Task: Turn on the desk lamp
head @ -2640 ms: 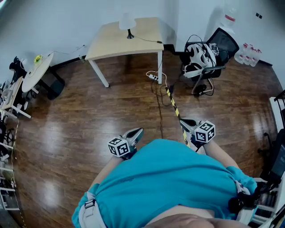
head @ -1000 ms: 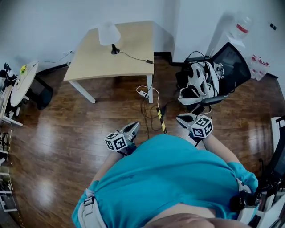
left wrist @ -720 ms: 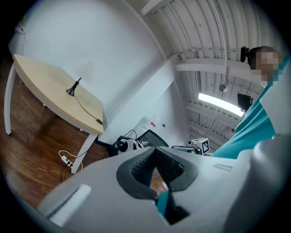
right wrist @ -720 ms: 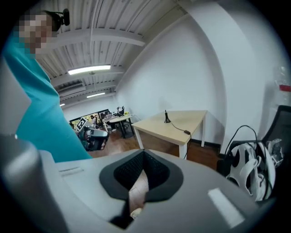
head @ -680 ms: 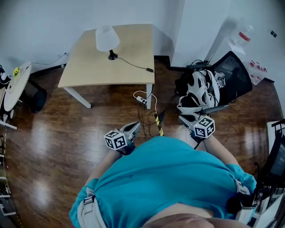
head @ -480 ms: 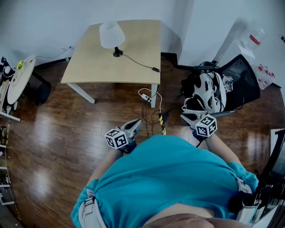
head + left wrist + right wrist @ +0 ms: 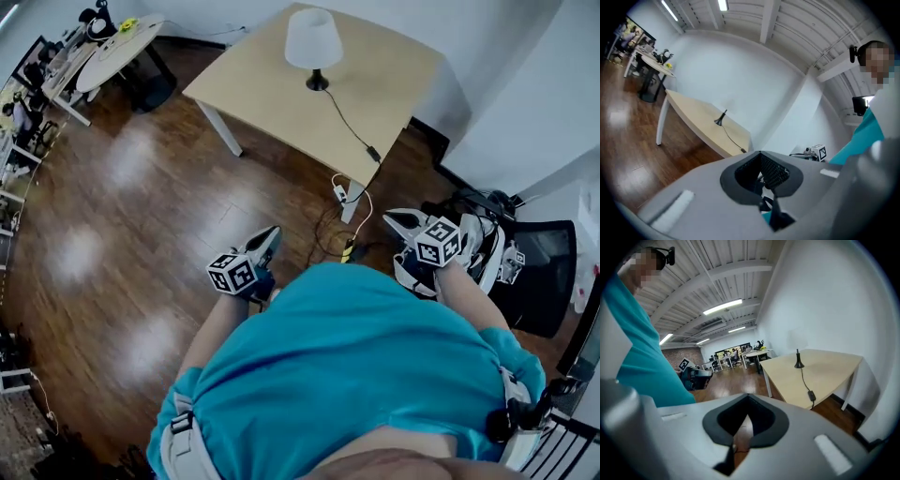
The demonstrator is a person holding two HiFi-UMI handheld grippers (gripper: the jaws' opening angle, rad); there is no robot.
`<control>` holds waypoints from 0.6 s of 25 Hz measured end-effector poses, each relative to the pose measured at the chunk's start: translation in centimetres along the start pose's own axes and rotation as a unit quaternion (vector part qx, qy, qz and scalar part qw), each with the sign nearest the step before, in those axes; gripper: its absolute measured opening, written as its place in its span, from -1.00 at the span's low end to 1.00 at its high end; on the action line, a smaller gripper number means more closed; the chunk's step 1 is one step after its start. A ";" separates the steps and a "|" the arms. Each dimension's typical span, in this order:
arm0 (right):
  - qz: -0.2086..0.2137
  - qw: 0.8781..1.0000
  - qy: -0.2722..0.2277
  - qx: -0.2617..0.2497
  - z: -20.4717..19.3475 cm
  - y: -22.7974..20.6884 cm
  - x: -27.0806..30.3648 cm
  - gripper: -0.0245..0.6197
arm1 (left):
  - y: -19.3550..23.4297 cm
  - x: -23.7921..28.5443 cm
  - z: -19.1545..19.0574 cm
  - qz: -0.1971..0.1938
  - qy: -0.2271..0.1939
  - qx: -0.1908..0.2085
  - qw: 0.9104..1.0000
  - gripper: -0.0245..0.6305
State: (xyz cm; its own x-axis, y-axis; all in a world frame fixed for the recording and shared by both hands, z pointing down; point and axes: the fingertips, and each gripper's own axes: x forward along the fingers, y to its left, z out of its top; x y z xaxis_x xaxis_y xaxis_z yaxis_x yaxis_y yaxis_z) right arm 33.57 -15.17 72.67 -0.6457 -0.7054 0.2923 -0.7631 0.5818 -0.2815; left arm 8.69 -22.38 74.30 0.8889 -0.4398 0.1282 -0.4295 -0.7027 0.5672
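One lamp point(image 7: 313, 42), one square table point(image 7: 272, 89), one round table point(image 7: 112, 56), one chair point(image 7: 548, 291), one power strip point(image 7: 340, 194), one left gripper point(image 7: 271, 233), one right gripper point(image 7: 390, 217).

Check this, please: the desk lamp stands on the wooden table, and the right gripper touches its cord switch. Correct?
No: the desk lamp stands on the wooden table, but the right gripper is well short of its cord switch, as the head view shows.

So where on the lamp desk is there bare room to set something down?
The desk top is bare left of the lamp, out to its left corner, and right of the cord toward the wall. Crowded: the floor under the near corner, with the power strip and tangled cables.
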 end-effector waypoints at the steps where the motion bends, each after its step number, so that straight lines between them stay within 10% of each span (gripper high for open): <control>1: 0.008 1.000 0.004 -0.001 0.4 -1.2 -0.1 -0.92 | -0.1 0.2 -0.1 0.018 -0.006 0.002 1.000 -0.92; 15: -0.020 0.999 0.041 0.030 1.7 -3.0 6.5 -0.92 | 2.9 -5.5 3.6 0.028 -0.035 0.029 0.999 -0.92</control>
State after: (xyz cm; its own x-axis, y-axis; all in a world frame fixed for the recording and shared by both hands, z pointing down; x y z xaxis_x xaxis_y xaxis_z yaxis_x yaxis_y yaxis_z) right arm 31.67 -22.19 73.91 -0.6174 -0.6900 0.3777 -0.7863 0.5272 -0.3221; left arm 1.97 -24.01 72.29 0.8509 -0.5158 0.1002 -0.4885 -0.7062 0.5125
